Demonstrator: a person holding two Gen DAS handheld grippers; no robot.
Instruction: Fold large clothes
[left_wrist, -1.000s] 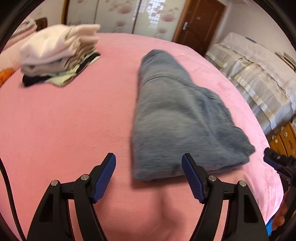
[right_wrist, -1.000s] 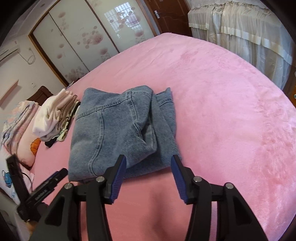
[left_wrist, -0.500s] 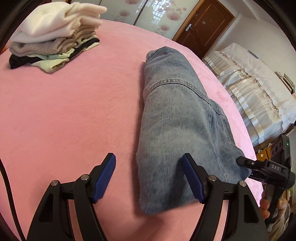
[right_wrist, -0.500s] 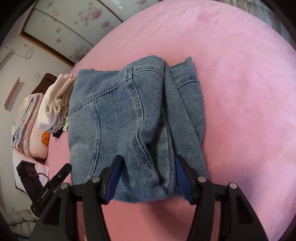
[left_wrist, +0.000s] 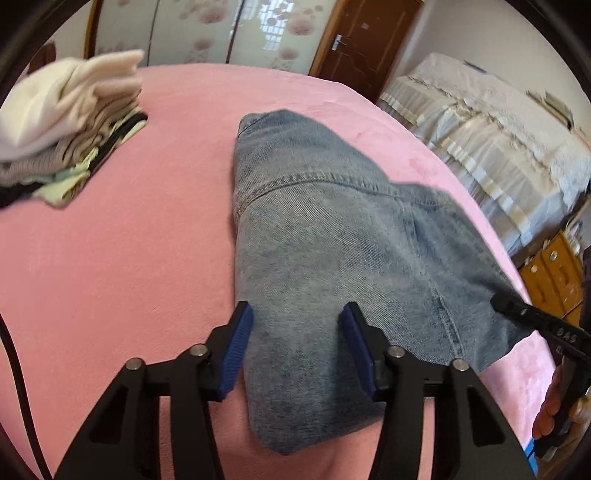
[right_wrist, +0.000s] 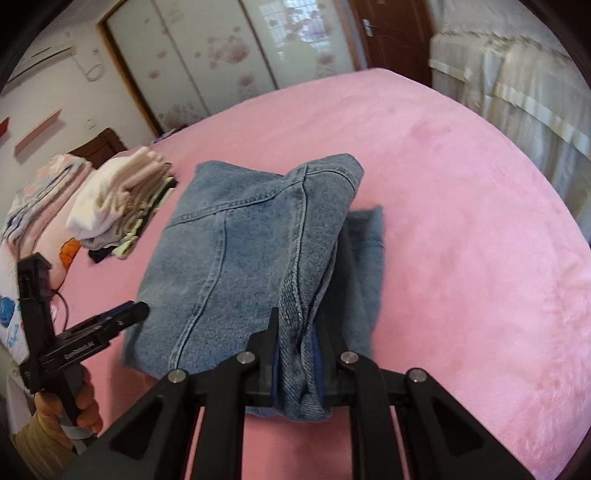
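Note:
Folded blue jeans (left_wrist: 332, 258) lie on the pink bed (left_wrist: 129, 258); they also show in the right wrist view (right_wrist: 240, 266). My left gripper (left_wrist: 297, 347) is open, its blue pads on either side of the near end of the jeans, not pinching. My right gripper (right_wrist: 299, 365) is shut on the thick folded edge of the jeans, denim bunched between its pads. The right gripper's tip shows at the right edge of the left wrist view (left_wrist: 532, 321); the left gripper shows at the left of the right wrist view (right_wrist: 110, 321).
A stack of folded clothes (left_wrist: 62, 147) sits at the bed's far left, also in the right wrist view (right_wrist: 122, 206). Pillows (right_wrist: 37, 206) lie beyond it. A covered bed or sofa (left_wrist: 498, 147) and wooden drawers (left_wrist: 550, 273) stand to the right.
Both grippers moved in onto the jeans. The right gripper closed on the folded edge. The left gripper narrowed around the near end but stays open.

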